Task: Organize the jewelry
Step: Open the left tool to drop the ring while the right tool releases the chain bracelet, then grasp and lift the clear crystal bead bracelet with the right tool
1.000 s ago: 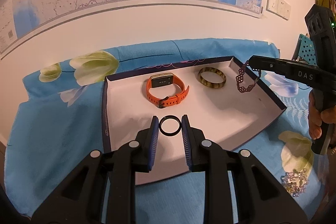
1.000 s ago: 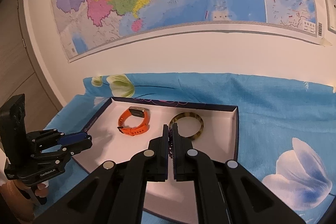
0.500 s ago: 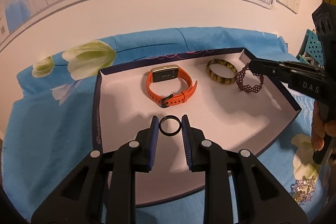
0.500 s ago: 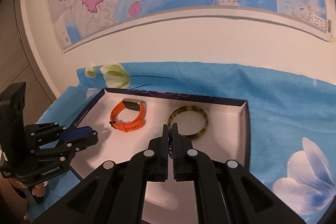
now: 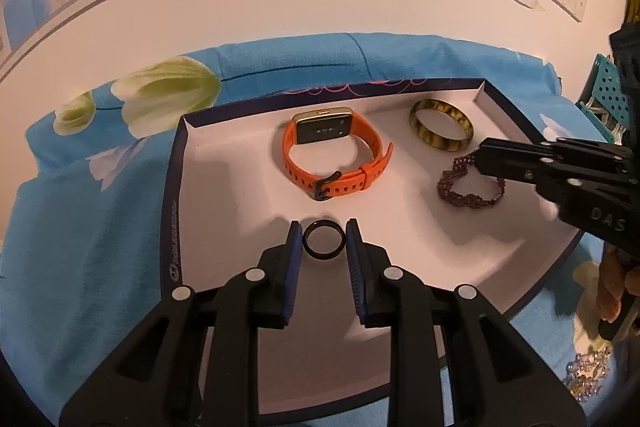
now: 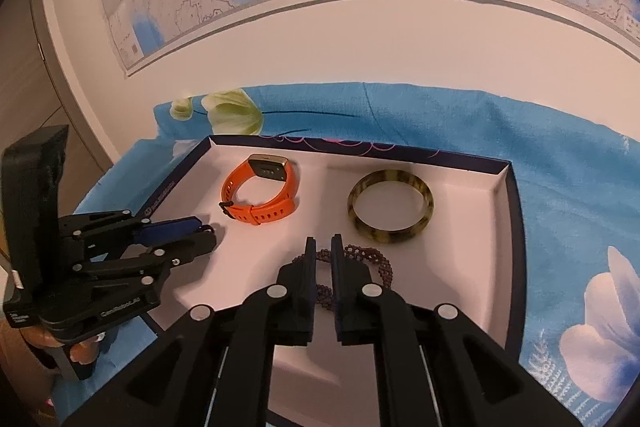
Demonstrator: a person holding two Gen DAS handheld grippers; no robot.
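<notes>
A shallow white tray (image 5: 170, 211) with a dark blue rim lies on a blue flowered cloth. In it lie an orange watch (image 5: 332, 187) and a mottled yellow-brown bangle (image 5: 440, 143). My left gripper (image 5: 323, 227) is shut on a black ring (image 5: 323, 259), held just above the tray's near floor. My right gripper (image 6: 324, 243) hovers low over the tray's right half. Its jaws are opening, with a strand of the dark red beaded bracelet (image 6: 372, 257) between them. The bracelet (image 5: 468, 203) rests on the tray floor in front of the bangle (image 6: 390, 233).
A sparkly piece of jewelry (image 5: 588, 375) lies on the cloth right of the tray. A teal perforated basket (image 5: 604, 95) stands at the far right. A wall with a map rises behind the table. A person's hand (image 5: 612, 291) holds the right gripper's handle.
Both grippers came down toward the tray. The bracelet, which hung from the right gripper, now lies on the tray floor, and the right jaws have parted a little.
</notes>
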